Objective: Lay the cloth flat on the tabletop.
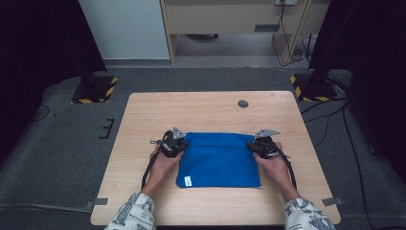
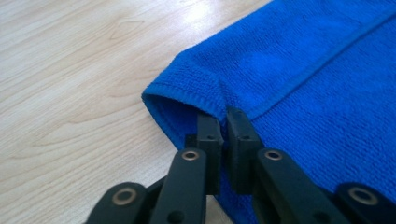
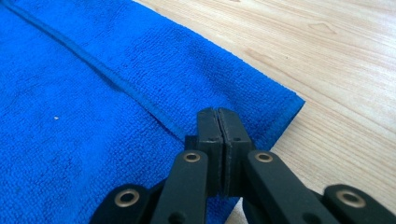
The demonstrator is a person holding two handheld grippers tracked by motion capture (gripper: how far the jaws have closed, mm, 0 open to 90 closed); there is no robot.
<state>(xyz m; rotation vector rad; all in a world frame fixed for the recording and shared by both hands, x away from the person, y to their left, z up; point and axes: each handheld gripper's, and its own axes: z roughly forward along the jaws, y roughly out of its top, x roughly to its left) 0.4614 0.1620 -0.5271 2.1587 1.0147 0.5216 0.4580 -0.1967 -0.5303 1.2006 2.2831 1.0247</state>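
Observation:
A blue towel (image 1: 218, 160) lies folded on the wooden table (image 1: 206, 110), a white tag (image 1: 187, 180) at its near left corner. My left gripper (image 1: 173, 143) is at the towel's far left corner; in the left gripper view the jaws (image 2: 223, 116) are shut on the hemmed edge of the cloth (image 2: 303, 70), which puckers up between them. At the far right corner sits my right gripper (image 1: 262, 143). The right gripper view has those jaws (image 3: 217, 114) pressed tight together where a hem line of the towel (image 3: 93, 93) runs in under them.
A dark round grommet (image 1: 243, 103) sits in the table top near the far edge. Two dark stands with yellow-black striped bases (image 1: 95, 91) (image 1: 309, 88) flank the table's far corners on the grey floor. Cables trail on the floor at the right.

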